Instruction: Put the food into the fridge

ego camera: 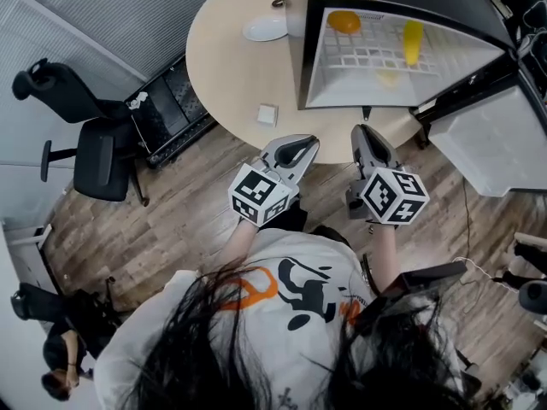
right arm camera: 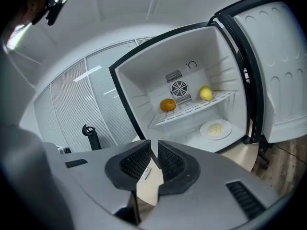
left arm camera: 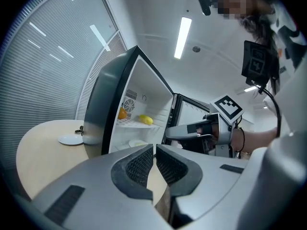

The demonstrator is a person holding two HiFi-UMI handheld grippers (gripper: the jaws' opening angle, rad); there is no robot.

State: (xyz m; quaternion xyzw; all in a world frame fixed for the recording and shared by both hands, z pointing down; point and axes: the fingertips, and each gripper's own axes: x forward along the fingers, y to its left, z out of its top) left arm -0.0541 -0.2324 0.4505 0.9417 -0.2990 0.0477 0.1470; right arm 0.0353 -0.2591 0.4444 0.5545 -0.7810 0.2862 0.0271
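The small fridge (ego camera: 309,49) stands open on the round table (ego camera: 231,67). On its wire shelf lie an orange (right arm camera: 168,104) and a lemon (right arm camera: 206,93). Below them sits a white plate with pale food (right arm camera: 216,128). The head view looks down on the same orange (ego camera: 344,21) and lemon (ego camera: 412,41). My left gripper (ego camera: 301,150) and right gripper (ego camera: 363,135) hover side by side at the table's near edge, in front of the fridge. Both are shut with nothing between their pads. The left gripper view shows its own gripper (left arm camera: 154,164) and the right gripper (left arm camera: 192,129) beside the fridge.
The white fridge door (right arm camera: 273,71) swings out to the right. An empty white plate (ego camera: 265,29) lies on the table left of the fridge, and a small white card (ego camera: 267,114) near the front edge. A black office chair (ego camera: 94,156) stands at the left on the wooden floor.
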